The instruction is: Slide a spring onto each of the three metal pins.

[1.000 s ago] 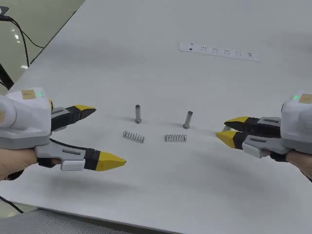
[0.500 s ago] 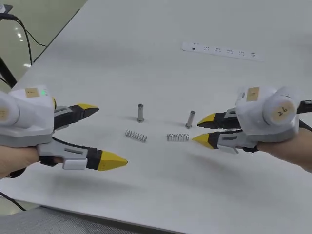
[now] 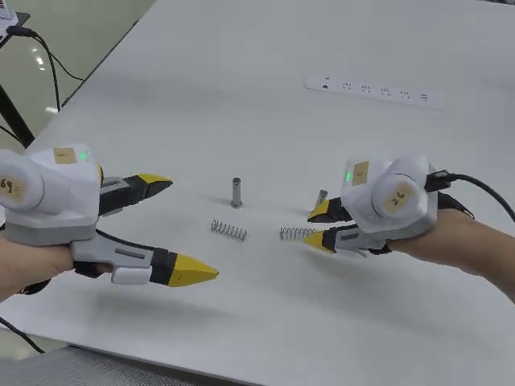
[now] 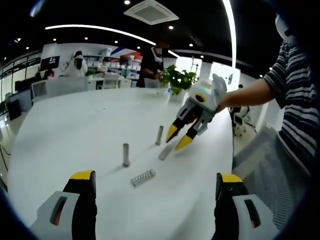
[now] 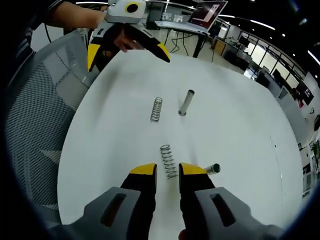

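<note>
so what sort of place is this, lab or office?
Probably an open-plan office: a long white table with a power strip, a potted plant beyond it, and a laptop on a nearby desk.

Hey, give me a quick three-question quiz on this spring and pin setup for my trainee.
1. How many springs lie loose on the table?
2. True or false: the left tongs are open and hold nothing.
3. Which tongs have a spring's end between their tips? A) left tongs B) right tongs C) both
Key: 1. two; 2. true; 3. B
</note>
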{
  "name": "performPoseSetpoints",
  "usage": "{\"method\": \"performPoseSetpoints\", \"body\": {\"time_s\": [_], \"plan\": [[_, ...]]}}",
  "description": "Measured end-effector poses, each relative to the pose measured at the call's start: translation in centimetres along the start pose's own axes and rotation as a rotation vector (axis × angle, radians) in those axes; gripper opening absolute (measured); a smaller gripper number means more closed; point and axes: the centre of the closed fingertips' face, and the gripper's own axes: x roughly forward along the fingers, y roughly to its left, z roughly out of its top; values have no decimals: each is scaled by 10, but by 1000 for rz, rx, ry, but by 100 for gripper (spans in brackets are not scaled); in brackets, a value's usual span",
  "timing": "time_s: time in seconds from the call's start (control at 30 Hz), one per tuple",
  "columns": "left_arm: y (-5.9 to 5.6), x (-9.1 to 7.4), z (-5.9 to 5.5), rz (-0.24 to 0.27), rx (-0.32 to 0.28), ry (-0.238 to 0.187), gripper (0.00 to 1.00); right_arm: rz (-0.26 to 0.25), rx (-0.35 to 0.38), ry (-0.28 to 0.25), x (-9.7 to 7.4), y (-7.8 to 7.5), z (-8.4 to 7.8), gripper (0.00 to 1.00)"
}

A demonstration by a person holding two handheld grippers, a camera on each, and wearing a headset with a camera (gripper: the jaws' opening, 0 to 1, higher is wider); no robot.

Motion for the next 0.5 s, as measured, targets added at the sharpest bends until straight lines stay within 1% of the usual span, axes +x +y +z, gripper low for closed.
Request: {"method": "performPoseSetpoints", "body": {"time_s": [0.07, 0.2, 0.33, 0.5], "plan": [[0, 0, -1, -2, 1, 2, 97, 1, -9, 10, 4, -2, -2, 15], [1, 0, -1, -1, -1, 3, 96, 10, 4, 24, 10, -3, -4, 14], [1, -1, -1, -1, -1, 9, 96, 26, 12, 42, 16, -1, -9, 13], [2, -4, -2, 5, -3, 11, 96, 33, -3, 57, 19, 2, -12, 9]]}}
